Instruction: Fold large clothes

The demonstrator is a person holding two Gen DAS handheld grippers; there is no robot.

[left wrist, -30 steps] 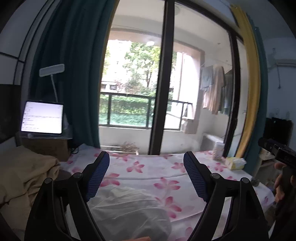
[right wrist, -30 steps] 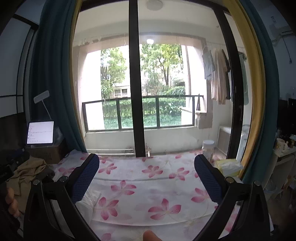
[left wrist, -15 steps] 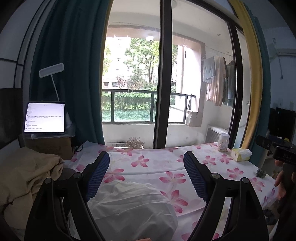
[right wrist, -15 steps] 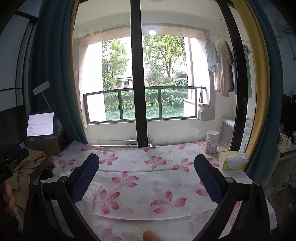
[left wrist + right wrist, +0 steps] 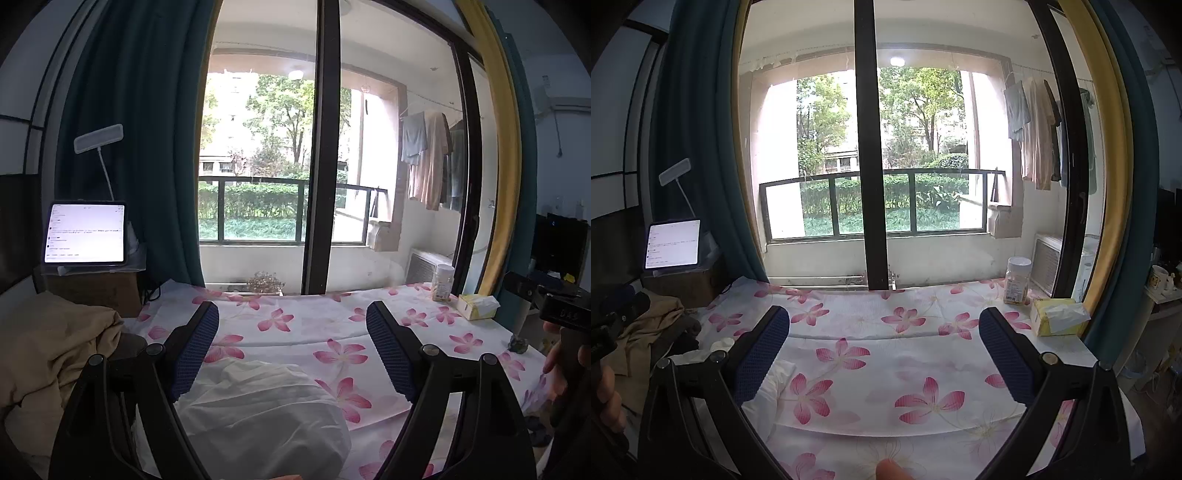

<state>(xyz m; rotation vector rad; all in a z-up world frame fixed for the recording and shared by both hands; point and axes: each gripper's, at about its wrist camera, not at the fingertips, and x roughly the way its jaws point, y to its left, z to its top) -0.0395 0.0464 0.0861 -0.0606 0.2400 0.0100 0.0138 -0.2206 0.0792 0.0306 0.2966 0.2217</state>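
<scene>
A crumpled white garment lies on the flowered cloth covering the table, low in the left wrist view. My left gripper hangs open just above and behind it, holding nothing. In the right wrist view only the garment's edge shows at the lower left, by the left finger. My right gripper is open over the bare flowered cloth. A tan garment is heaped at the left end.
A lit tablet stands on a box at the far left. A jar and a yellow tissue pack sit at the far right corner. A glass balcony door and dark curtains rise behind the table. A fingertip shows at the bottom.
Both views have tilted downward and steadied, so more of the table and white garment shows. Both grippers stay open and nothing was taken hold of.
</scene>
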